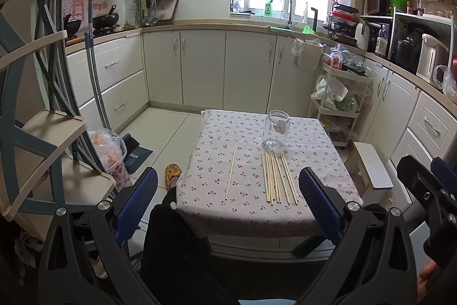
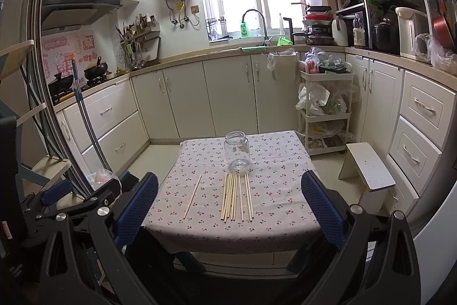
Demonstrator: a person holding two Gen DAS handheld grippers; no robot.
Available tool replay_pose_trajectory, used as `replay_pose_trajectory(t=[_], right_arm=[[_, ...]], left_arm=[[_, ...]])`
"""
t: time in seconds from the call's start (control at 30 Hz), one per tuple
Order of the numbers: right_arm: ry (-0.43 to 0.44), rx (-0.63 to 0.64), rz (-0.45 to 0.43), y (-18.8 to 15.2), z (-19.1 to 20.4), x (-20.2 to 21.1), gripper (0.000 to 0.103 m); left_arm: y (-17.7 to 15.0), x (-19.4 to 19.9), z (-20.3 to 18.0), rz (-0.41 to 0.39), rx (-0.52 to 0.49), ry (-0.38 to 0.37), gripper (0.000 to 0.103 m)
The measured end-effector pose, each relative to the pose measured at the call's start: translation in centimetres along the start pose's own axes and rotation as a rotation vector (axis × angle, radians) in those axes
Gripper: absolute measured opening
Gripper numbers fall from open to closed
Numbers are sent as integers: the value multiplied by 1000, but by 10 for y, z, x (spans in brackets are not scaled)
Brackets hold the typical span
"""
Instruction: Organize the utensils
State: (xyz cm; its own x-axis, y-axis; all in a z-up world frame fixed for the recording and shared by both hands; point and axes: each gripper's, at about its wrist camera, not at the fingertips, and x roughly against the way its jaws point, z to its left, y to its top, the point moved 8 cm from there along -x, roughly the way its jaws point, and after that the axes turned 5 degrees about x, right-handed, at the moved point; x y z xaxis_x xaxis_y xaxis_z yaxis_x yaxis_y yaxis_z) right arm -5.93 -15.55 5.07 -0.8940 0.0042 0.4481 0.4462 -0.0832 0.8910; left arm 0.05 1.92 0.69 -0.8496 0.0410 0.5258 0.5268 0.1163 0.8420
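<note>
Chopsticks laid out, jar waiting, both grippers empty

Chopsticks sit on the small table [image 2: 285,207] with the cherry-print cloth, none in the jar yet, so the task reads as not started. The bundle of chopsticks [image 2: 236,197] lies flat in a loose parallel row just in front of the glass jar [image 2: 236,150], far tips near its base; likely staged that way for easy one-by-one pickup. One single chopstick [image 2: 192,197] lies apart to the left of the bundle, slightly angled. Jar stands upright, open-mouthed, clear, empty, toward the far half of the table, presumably the holder.

Left gripper [image 1: 228,203] hangs back off the near table edge, jaws spread wide, nothing between the blue pads. Right gripper [image 2: 230,206] likewise: wide apart, holding nothing, roughly centred on the bundle.

Chopsticks are pale wood, thin, straight, uniform length, plain. Thin and flat on cloth, so pinching one probably needs a low approach.
</note>
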Motion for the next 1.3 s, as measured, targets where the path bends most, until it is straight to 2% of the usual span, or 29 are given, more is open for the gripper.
replay_pose_trajectory(t=[1.3], right_arm=[[6,12,-24,5,6,3,96]], left_arm=[[-1,0,-6,-3,-2,5,95]])
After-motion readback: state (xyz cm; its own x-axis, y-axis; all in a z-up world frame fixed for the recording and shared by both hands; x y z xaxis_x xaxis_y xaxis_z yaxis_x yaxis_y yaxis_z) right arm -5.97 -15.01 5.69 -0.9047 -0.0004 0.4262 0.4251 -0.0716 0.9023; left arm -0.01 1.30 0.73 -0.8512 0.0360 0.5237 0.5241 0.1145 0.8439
